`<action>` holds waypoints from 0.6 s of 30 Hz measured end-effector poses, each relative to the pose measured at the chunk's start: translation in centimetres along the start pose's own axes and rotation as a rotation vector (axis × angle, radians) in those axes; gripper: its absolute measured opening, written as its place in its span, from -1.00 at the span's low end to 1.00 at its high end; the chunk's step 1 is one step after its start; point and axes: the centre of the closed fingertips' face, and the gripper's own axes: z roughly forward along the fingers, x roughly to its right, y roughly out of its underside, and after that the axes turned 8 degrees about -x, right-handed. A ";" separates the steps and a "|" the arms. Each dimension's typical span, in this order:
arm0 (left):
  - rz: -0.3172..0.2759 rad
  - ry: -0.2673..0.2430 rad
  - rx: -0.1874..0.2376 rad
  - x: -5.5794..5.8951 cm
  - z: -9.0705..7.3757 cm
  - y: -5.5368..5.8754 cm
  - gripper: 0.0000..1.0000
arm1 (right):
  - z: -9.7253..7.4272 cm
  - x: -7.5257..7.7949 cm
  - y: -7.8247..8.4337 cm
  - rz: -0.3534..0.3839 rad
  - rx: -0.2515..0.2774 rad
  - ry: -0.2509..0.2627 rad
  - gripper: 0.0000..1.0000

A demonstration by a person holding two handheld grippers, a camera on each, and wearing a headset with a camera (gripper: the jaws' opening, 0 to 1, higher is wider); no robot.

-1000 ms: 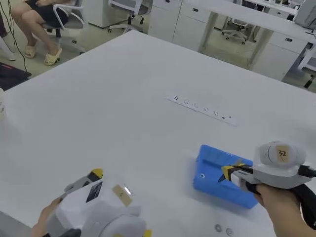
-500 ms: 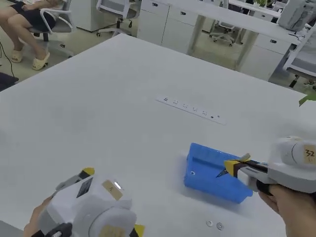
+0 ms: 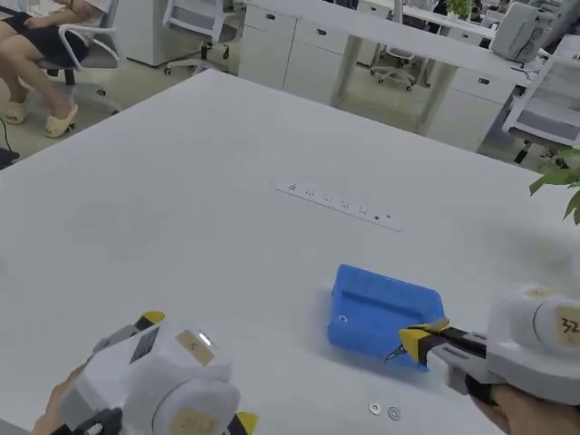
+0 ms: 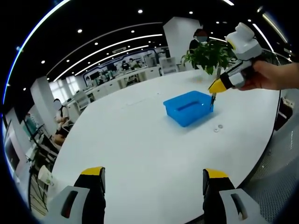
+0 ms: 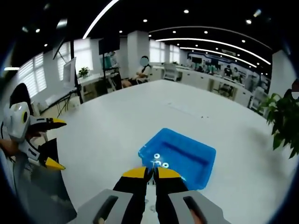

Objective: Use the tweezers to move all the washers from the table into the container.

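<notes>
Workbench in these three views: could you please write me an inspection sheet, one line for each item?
Surface: white table with a built-in socket strip.
Job's things: blue container with at least two inside washers; two loose washers on the table beside it; tweezers.
Clutter: nothing seen.
Grippers: left gripper open and empty; right gripper shut on the tweezers, near the container's edge.
Cables: nothing seen on the table.
Surroundings: desks, office chairs, a plant, a seated person.
</notes>
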 end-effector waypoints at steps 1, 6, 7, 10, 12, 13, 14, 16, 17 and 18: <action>-0.001 0.001 0.001 0.0 0.0 0.0 0.76 | 0.0 -0.1 0.3 0.001 -0.005 0.000 -0.95; 0.000 0.003 -0.001 0.0 0.0 0.0 0.76 | 0.5 -0.4 1.9 0.020 -0.037 -0.004 -0.95; 0.001 0.002 0.000 0.0 0.0 0.0 0.76 | 0.6 -0.5 2.3 0.021 -0.045 -0.005 -0.95; 0.002 0.003 -0.003 0.0 0.0 0.0 0.76 | 1.1 -0.6 3.2 0.025 -0.070 -0.005 -0.95; 0.001 0.005 -0.002 0.1 0.0 0.0 0.76 | 1.3 -0.6 3.5 0.032 -0.075 -0.010 -0.95; 0.001 0.004 -0.003 0.1 0.0 0.0 0.76 | 1.4 -0.5 3.7 0.032 -0.080 -0.007 -0.95; 0.002 0.004 -0.005 0.1 0.1 0.1 0.76 | 1.5 -0.5 3.8 0.031 -0.085 -0.004 -0.95; 0.002 0.003 -0.005 0.0 0.1 0.1 0.76 | 1.6 -0.4 4.1 0.035 -0.094 -0.004 -0.94; 0.001 0.005 -0.005 0.1 0.1 0.1 0.76 | 1.8 -0.3 4.2 0.038 -0.096 -0.002 -0.94; 0.001 0.005 -0.006 0.1 0.1 0.1 0.76 | 1.9 -0.3 4.3 0.038 -0.099 -0.001 -0.94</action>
